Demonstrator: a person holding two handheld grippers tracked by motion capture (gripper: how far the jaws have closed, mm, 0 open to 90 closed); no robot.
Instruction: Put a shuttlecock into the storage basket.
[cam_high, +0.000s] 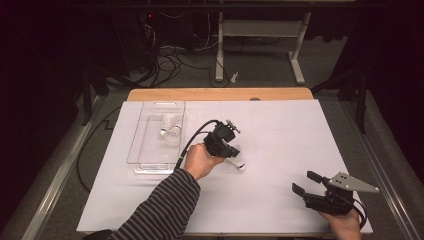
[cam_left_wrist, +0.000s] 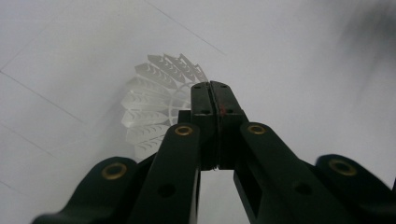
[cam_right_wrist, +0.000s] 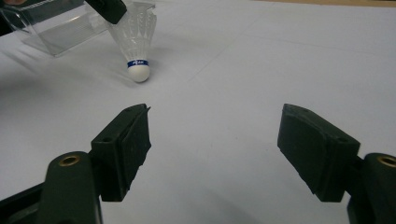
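Beside the clear tray (cam_high: 140, 150), the left gripper (cam_high: 231, 150) pinches the featherlight shuttlecock (cam_right_wrist: 135, 42) by its fragile skirt; the right gripper (cam_high: 305, 182) gapes empty.

Tray: clear plastic tray (cam_high: 150, 150), my far left
Inside tray: second shuttlecock (cam_high: 170, 131)
Surface: white paper sheet (cam_high: 280, 145)

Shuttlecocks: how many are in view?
2. One shuttlecock lies in the clear tray; the other shuttlecock is pinched by the left claw on the table.

High view overlooks table (cam_high: 280, 145); gripper views sit close.
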